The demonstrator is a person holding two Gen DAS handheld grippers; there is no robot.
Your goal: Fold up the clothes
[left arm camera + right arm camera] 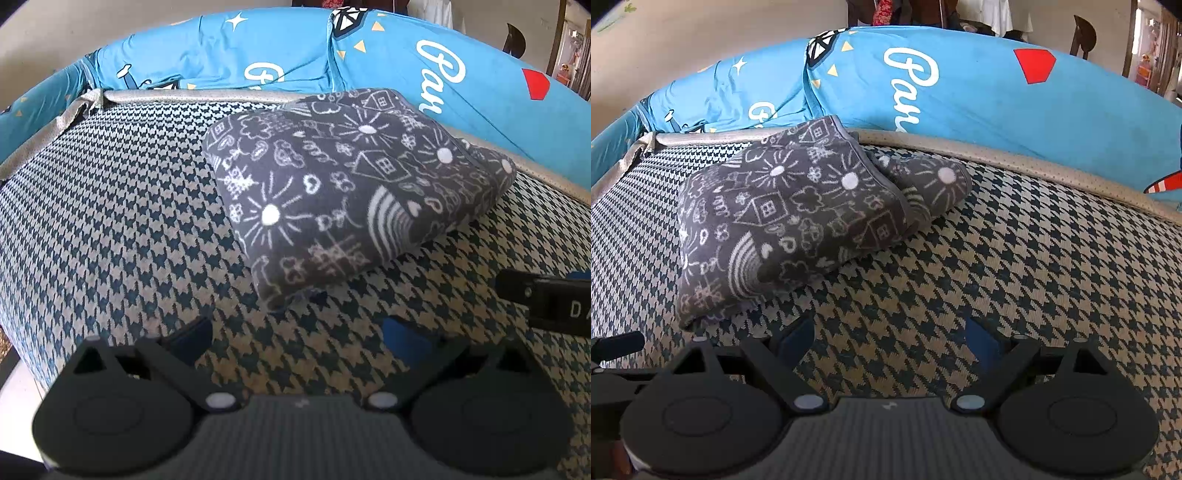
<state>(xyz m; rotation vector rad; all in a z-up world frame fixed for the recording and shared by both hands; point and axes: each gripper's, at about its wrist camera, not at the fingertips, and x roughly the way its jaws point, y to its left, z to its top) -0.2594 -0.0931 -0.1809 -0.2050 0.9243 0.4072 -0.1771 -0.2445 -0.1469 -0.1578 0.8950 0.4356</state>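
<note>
A dark grey cloth with white doodle print (343, 184) lies folded into a thick square bundle on the houndstooth seat cushion (110, 229). In the right wrist view the folded cloth (798, 218) sits to the left, its hemmed edges stacked on the right side. My left gripper (299, 336) is open, just short of the bundle's near corner, with nothing between its fingers. My right gripper (890, 336) is also open and empty, to the right of the bundle's near corner. Part of the right gripper's body (554, 299) shows at the right edge of the left wrist view.
Blue printed back cushions (960, 88) stand behind the seat, past a beige piped border (1015, 158). The seat's left edge (14, 314) drops off toward the floor. Houndstooth surface (1034, 258) stretches to the right of the bundle. Room furniture shows far behind.
</note>
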